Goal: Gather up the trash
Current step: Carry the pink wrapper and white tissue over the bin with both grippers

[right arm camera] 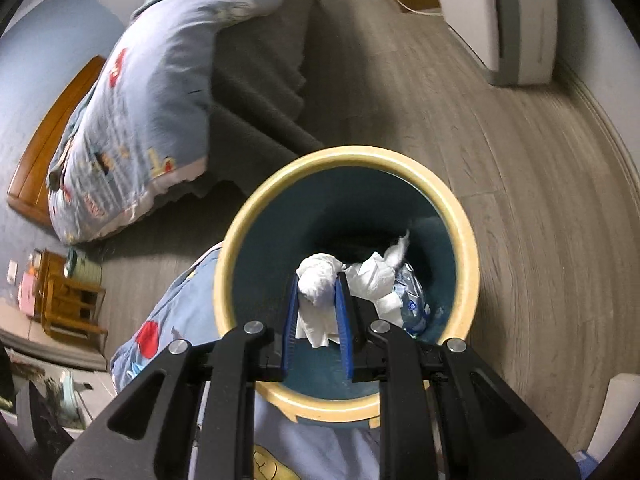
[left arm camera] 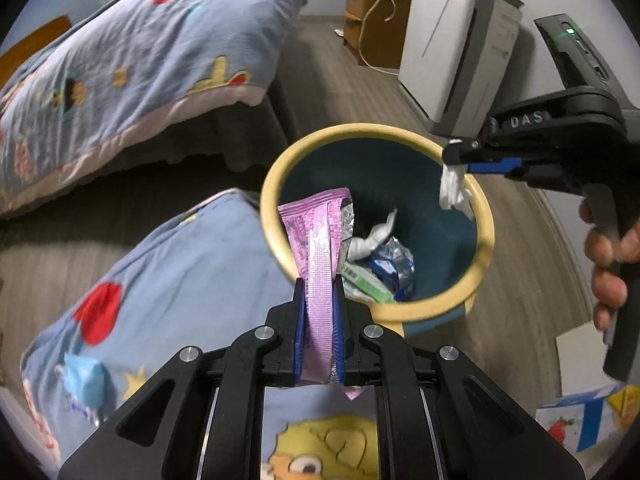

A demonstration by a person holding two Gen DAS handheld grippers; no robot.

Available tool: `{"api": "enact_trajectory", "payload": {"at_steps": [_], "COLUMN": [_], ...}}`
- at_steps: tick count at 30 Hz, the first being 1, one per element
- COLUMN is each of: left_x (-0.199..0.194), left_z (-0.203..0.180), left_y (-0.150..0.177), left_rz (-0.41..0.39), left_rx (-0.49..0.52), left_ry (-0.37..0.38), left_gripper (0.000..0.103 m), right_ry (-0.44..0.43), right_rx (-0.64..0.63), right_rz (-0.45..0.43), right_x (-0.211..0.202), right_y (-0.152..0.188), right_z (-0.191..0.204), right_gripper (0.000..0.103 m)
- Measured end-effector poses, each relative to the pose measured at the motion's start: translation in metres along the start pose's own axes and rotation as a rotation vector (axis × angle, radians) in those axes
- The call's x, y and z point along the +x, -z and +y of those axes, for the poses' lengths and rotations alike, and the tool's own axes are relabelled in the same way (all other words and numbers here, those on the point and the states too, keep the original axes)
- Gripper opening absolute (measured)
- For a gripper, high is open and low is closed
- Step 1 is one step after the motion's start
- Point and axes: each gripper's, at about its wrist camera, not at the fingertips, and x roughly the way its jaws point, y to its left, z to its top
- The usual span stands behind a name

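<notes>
On the far left a blue cartoon-print quilt [left arm camera: 132, 60] lay heaped over the bed, and a second fold of the same bedding [left arm camera: 172, 300] spread across the wooden floor [left arm camera: 332, 76] up to the foot of the bin. Next came the left gripper [left arm camera: 319, 284], clenched on a pink foil wrapper [left arm camera: 320, 248] that stood up between its blue pads [left arm camera: 298, 320], the wrapper's upper end leaning over the near rim and into the bin's mouth. The waste bin [left arm camera: 486, 216] itself, dark teal with a pale yellow rim, sat in the middle of the floor and already held a twisted white tissue [left arm camera: 374, 238], a crumpled blue-and-clear plastic wrapper [left arm camera: 394, 260] and a green-edged packet [left arm camera: 364, 282]. Behind it, against the wall, stood a white and grey appliance [left arm camera: 452, 52]. To the right, the right gripper [right arm camera: 318, 304] was closed on a crumpled white tissue wad [right arm camera: 318, 280], held just above the bin's open mouth at its right rim [right arm camera: 466, 264]. A hand [left arm camera: 608, 264] gripped that tool's handle at the far right edge.
</notes>
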Motion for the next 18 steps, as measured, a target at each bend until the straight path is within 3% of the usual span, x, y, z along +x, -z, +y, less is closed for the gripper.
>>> {"api": "enact_trajectory", "payload": {"at_steps": [13, 16, 18], "left_x": [0.022, 0.022, 0.019], "left_z": [-0.015, -0.011, -0.008], "left_y": [-0.034, -0.037, -0.038], "left_rz": [-0.032, -0.050, -0.068], "left_rx": [0.026, 0.019, 0.013], "left_ry": [0.018, 0.023, 0.013], "left_gripper": [0.016, 0.032, 0.052], "right_ry": [-0.025, -0.041, -0.035], "right_rx": [0.054, 0.062, 0.056], "right_rz": [-0.004, -0.019, -0.028], "right_x": [0.003, 0.001, 0.000], "right_y": [-0.002, -0.003, -0.003], "right_z": [-0.012, -0.012, -0.011], "right_gripper": [0.018, 0.019, 0.023]}}
